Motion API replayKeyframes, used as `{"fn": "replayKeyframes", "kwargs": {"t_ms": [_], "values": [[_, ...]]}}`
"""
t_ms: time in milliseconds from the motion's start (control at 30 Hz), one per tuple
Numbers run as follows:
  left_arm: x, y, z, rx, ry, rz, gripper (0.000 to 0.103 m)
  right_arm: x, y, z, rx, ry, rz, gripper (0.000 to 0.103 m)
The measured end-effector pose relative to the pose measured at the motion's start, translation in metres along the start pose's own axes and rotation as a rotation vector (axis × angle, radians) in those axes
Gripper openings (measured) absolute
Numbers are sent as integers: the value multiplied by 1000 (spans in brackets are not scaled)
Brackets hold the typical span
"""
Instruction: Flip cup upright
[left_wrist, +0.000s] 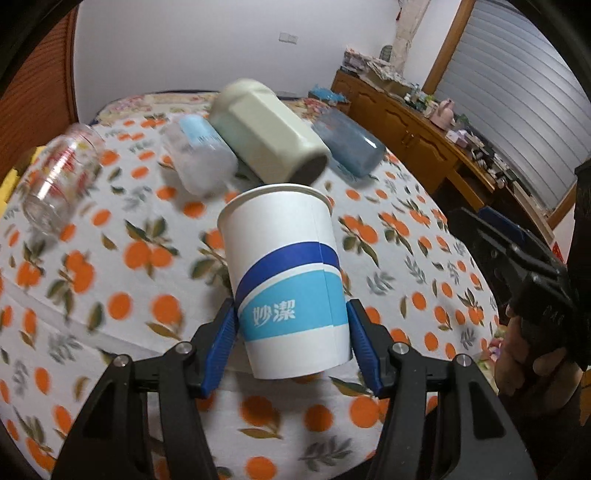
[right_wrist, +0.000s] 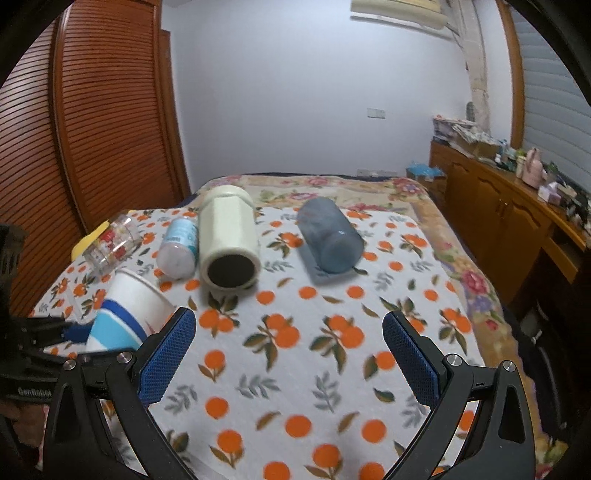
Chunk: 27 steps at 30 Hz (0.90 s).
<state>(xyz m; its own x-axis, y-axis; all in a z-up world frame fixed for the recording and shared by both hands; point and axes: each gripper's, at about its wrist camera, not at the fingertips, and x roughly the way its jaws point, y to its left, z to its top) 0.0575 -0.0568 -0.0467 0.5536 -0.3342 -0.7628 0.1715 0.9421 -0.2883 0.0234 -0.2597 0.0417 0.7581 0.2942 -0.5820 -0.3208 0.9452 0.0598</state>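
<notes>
A white paper cup (left_wrist: 286, 280) with blue bands sits between the blue pads of my left gripper (left_wrist: 291, 343), rim up and tilted slightly, held above the orange-print cloth. The left gripper is shut on it near its base. The same cup (right_wrist: 125, 317) shows at the left of the right wrist view, held by the left gripper. My right gripper (right_wrist: 290, 354) is open and empty over the cloth, to the right of the cup.
Lying on their sides at the far end: a cream mug (right_wrist: 227, 240), a grey-blue cup (right_wrist: 328, 236) on a grey tray, a small pale-blue cup (right_wrist: 179, 247), a clear printed glass (right_wrist: 110, 245). A wooden cabinet (right_wrist: 498, 218) stands at the right.
</notes>
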Motion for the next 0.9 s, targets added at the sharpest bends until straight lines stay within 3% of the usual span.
{"fn": "replayKeyframes", "kwargs": {"t_ms": [167,500,600,900], "values": [[12,-11,-5,-8,26,-17,59,2,-9,-7,27,17,-7,103],[18,-14,-3,9,20,18,60,6,-11,-12,35,38,5,103],[21,-15,-3,10,23,18,64,7,-9,-11,35,45,12,103],[2,-8,-5,11,-22,17,68,4,-1,-3,15,40,23,103]]}}
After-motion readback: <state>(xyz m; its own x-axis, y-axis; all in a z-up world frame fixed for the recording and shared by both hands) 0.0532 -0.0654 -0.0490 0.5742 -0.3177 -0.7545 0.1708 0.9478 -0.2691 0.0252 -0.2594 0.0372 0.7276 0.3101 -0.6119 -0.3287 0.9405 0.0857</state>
